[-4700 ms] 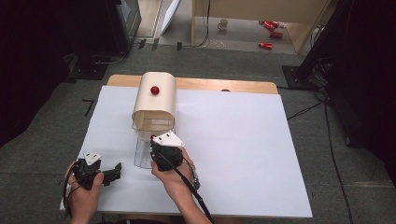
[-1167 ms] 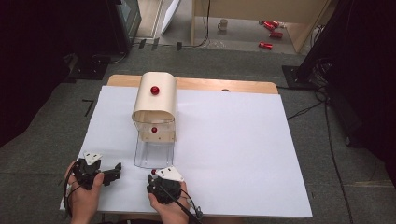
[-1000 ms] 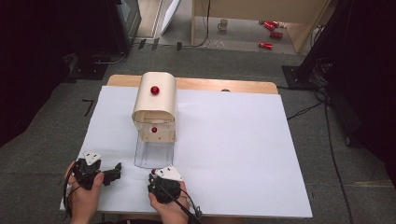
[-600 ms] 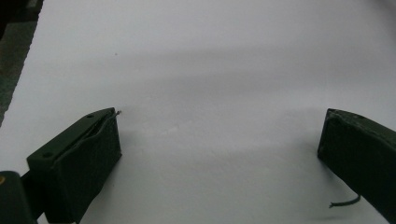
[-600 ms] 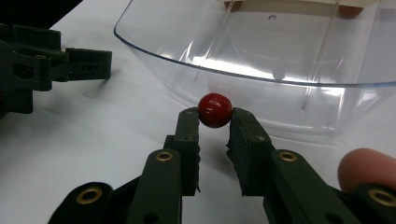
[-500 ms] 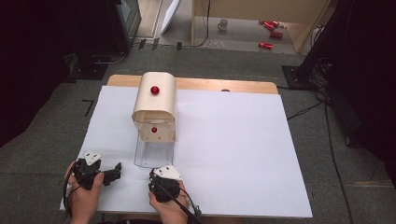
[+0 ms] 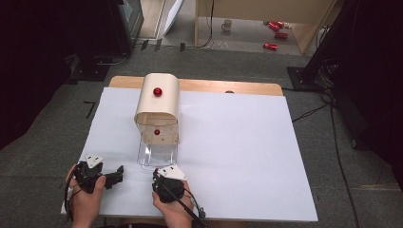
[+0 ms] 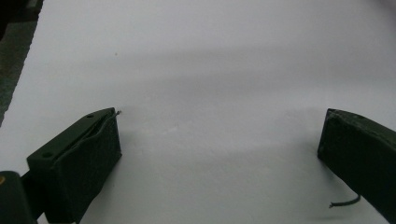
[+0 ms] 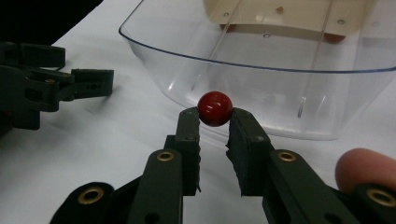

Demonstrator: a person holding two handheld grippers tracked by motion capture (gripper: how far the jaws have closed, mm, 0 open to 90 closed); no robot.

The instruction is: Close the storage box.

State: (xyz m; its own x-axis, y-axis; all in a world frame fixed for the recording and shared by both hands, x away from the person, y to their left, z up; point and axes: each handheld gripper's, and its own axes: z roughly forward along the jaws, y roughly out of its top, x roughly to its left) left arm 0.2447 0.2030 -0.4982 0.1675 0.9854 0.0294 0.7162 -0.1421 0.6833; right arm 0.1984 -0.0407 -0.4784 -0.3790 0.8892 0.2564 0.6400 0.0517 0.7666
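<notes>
From above, we see the right tongs just before the clear tray, the left tongs beside them on the white surface. Our left tongs' view shows them wide open, empty. Our right tongs' view: having just closed, their tips pinch the red ball at the tray's rim.

a white sheet covers the table. far left of centre stands a beige arched box with a red knob on top; a clear tray juts from its near end. near edge: left gripper at left, right gripper just near the tray, both hand-held.
</notes>
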